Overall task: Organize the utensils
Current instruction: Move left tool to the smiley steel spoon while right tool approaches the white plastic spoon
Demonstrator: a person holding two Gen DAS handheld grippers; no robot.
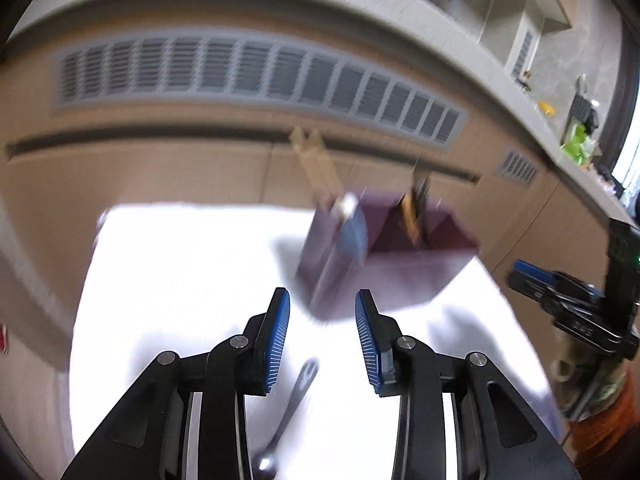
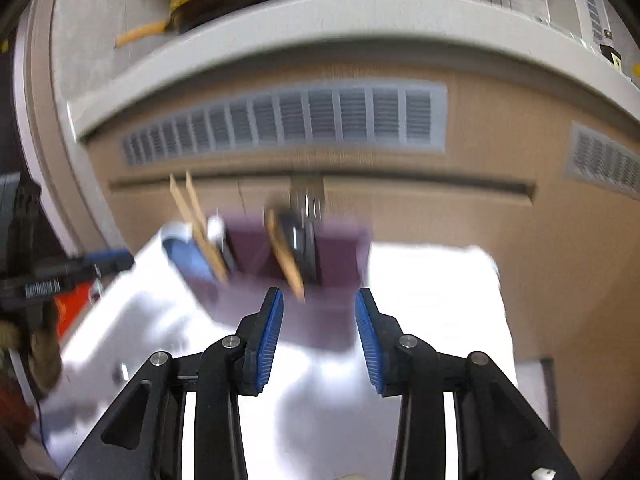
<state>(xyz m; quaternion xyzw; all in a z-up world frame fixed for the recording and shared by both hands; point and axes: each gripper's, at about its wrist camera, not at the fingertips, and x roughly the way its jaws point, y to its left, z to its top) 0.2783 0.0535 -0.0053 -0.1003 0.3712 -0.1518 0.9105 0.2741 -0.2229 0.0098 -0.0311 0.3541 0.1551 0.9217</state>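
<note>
A purple utensil holder (image 1: pixel 384 272) (image 2: pixel 320 264) stands on the white table, blurred by motion. Wooden sticks (image 1: pixel 316 168) (image 2: pixel 192 216) lean out of its left compartment, next to a blue piece (image 1: pixel 354 236). A wooden-handled utensil (image 2: pixel 286 260) and a metal fork (image 2: pixel 308 200) stick out of the middle compartment. A metal fork (image 1: pixel 294 404) lies flat on the table between and below my left gripper's fingers. My left gripper (image 1: pixel 322 340) is open with nothing gripped. My right gripper (image 2: pixel 320 340) is open and empty, just short of the holder. The right gripper (image 1: pixel 560 304) also shows at the left view's right edge.
The white table (image 1: pixel 180 300) (image 2: pixel 440 300) ends at a beige cabinet front with grey vent grilles (image 1: pixel 256 68) (image 2: pixel 288 120). Above runs a pale counter (image 2: pixel 320 12) with a dark pan (image 2: pixel 228 0) on it. A person's patterned sleeve (image 1: pixel 592 392) holds the right gripper.
</note>
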